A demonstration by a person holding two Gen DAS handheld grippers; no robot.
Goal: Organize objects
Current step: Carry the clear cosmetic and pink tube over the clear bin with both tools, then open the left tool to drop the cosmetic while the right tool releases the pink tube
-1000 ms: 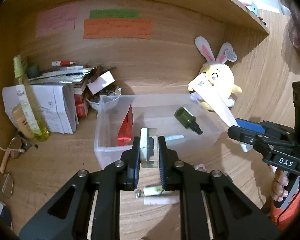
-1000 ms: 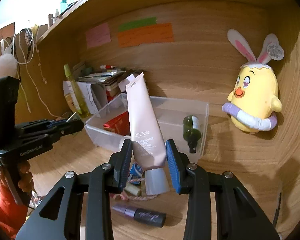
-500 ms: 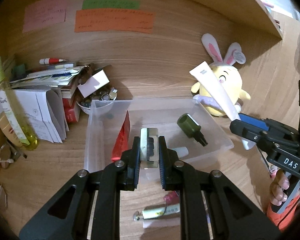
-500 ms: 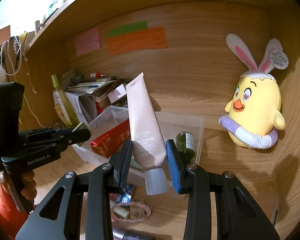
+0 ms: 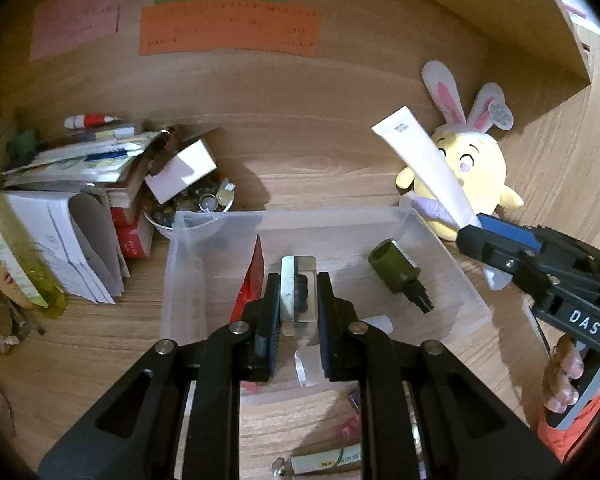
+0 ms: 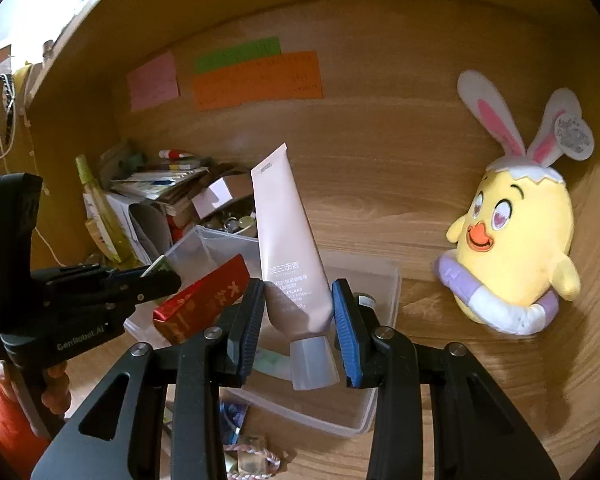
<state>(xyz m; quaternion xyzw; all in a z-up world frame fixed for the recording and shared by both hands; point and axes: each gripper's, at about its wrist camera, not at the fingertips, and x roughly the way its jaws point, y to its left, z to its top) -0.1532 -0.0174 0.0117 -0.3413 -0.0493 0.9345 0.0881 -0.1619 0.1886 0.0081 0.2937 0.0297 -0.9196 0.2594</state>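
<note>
My left gripper is shut on a small clear rectangular block with a dark core, held over the clear plastic bin. Inside the bin lie a red packet, a dark green bottle and a white tube end. My right gripper is shut on a pale pink cream tube, cap down, above the bin's near right part. The same tube and right gripper show at the right of the left wrist view. The left gripper appears at the left of the right wrist view.
A yellow bunny-eared plush sits right of the bin against the wooden back wall. Stacked papers and boxes, a bowl of small items and a yellow-green bottle crowd the left. Loose small items lie in front of the bin.
Both grippers have moved forward toward the bin, which now looms larger; the block and the tube now hang over it. Grips unchanged.
</note>
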